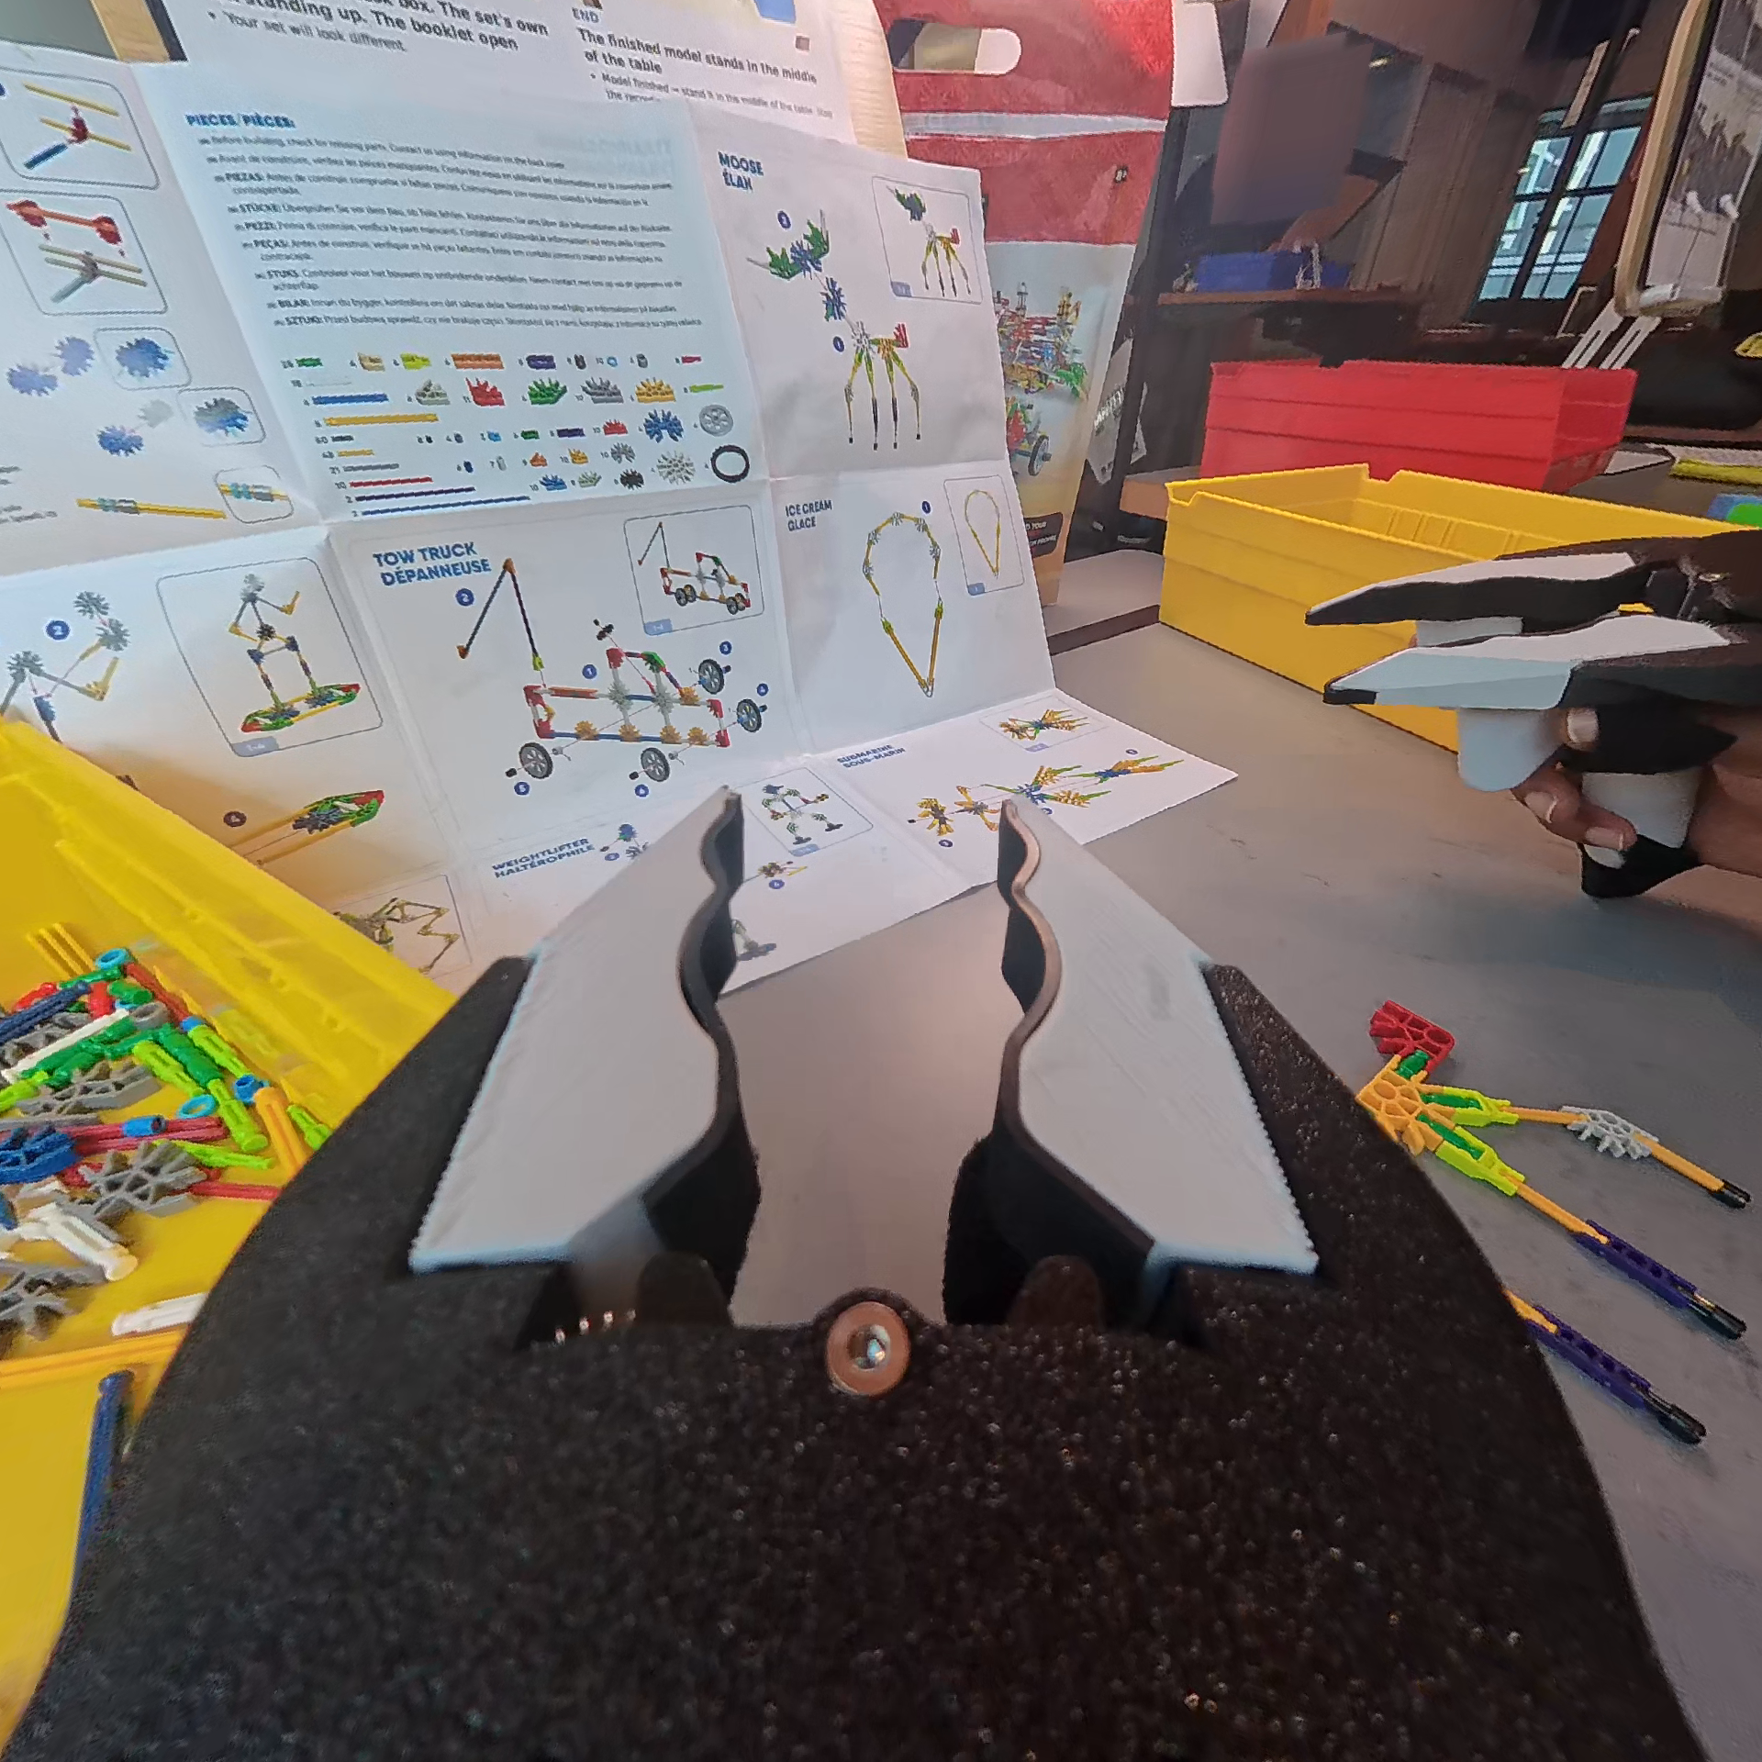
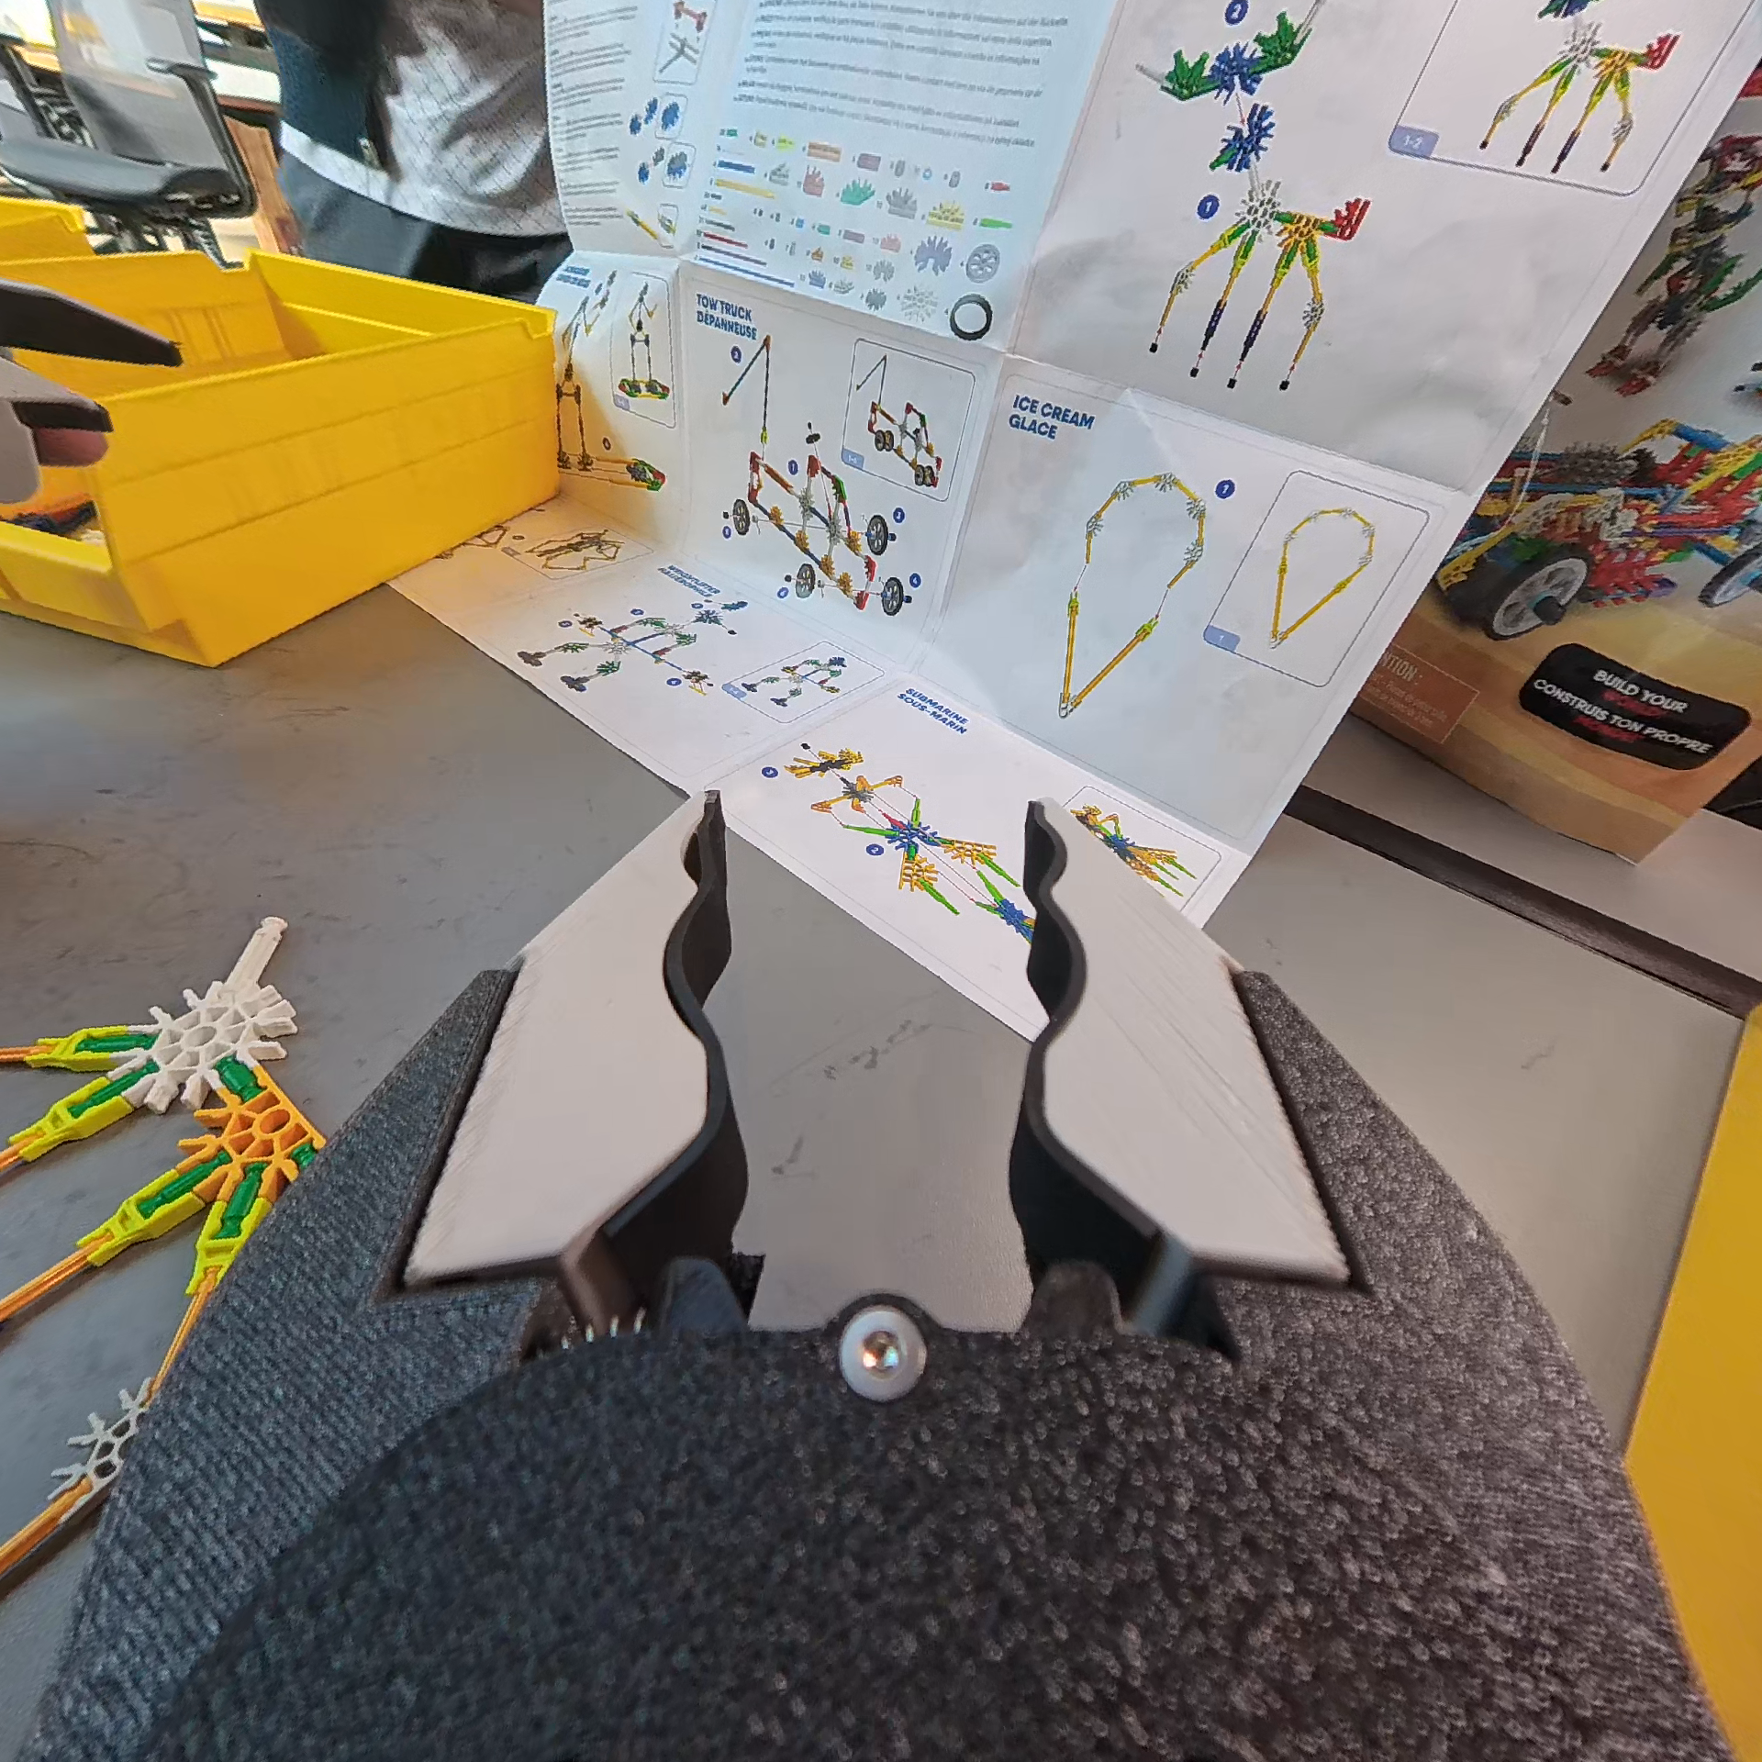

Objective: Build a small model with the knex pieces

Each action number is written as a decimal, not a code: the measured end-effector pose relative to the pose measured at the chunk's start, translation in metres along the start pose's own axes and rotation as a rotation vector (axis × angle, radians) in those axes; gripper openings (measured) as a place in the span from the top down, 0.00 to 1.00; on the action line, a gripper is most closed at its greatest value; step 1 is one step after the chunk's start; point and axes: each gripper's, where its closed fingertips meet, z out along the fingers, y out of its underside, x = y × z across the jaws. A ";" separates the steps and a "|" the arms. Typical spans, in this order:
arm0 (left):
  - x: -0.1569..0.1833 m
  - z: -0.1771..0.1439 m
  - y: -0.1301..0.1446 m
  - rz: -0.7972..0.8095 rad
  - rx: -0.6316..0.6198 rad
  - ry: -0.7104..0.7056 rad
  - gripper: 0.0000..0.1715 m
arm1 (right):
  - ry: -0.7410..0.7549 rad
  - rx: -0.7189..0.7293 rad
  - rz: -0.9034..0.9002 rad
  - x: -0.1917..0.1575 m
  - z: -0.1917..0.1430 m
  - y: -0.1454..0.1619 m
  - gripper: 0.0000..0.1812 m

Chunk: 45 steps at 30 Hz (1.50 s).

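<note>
My left gripper [image 1: 870, 810] is open and empty above the grey table, pointing at a propped-up instruction sheet [image 1: 572, 477]. A partly built rod-and-connector model [image 1: 1449, 1125] with red, orange and white connectors lies to its right. My right gripper [image 2: 872, 810] is open and empty, over the table near the sheet's lower edge [image 2: 953, 810]. The same model [image 2: 205, 1096] lies to its left, close by the gripper body. The right gripper also shows in the left wrist view [image 1: 1335, 658], held by a hand. The left gripper's tips show at the right wrist view's left edge [image 2: 95, 386].
A yellow bin [image 1: 143, 858] with several loose rods and connectors [image 1: 114, 1125] sits at the left. Another yellow bin [image 1: 1259, 563] and a red bin [image 1: 1411, 420] stand at the back right. The toy set's box [image 2: 1602, 610] stands right of the sheet. A person [image 2: 429, 124] stands behind.
</note>
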 end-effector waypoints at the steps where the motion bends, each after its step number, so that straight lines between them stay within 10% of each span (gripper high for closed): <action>1: -0.002 -0.002 -0.004 0.005 0.009 -0.008 0.69 | 0.000 0.000 0.000 0.000 0.000 0.000 0.66; 22: -0.127 -0.091 -0.070 0.043 0.056 -0.330 0.74 | 0.015 0.002 -0.016 -0.001 0.001 -0.001 0.66; 37: -0.116 -0.138 0.077 0.189 -0.701 -0.115 0.69 | 0.016 -0.010 -0.044 -0.004 0.001 0.000 0.67; 45: -0.112 -0.125 0.094 0.361 -0.841 -0.085 0.86 | 0.016 -0.016 -0.061 -0.006 0.002 0.001 0.67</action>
